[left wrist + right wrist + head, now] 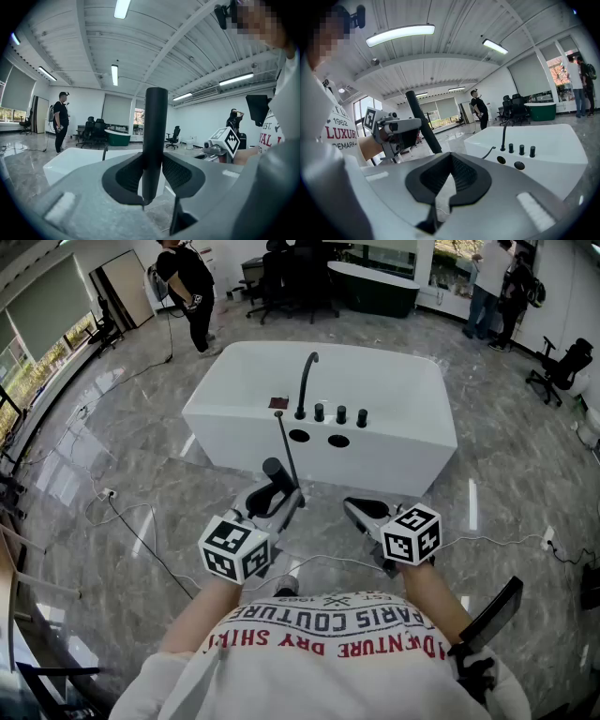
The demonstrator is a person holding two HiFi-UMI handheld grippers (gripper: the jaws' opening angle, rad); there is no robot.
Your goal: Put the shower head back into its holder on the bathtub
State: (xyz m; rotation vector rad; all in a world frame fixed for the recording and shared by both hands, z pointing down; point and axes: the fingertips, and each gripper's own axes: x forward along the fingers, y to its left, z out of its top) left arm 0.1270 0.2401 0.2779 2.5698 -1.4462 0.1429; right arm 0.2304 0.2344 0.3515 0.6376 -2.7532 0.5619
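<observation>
grey marble floor (112,427), open office room. my left tongs (284,495): clamped on one black shower head (155,131), held before the tub. one white bathtub (394,399); one curved spout (307,381), three knobs (340,414), two deck holes (300,436). my right tongs (449,164): closed, empty.

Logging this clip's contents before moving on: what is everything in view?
bathtub: one, white, floor ahead.
spout: one, black, on the tub deck.
knobs: three, black, right of the spout.
deck holes: two, dark, in front of the knobs.
shower head: one, black, between the left claw's pads.
bystanders: three, one in black far left, two far right.
left claw: one, grey, shut on the shower head.
right claw: one, grey, shut, empty.
</observation>
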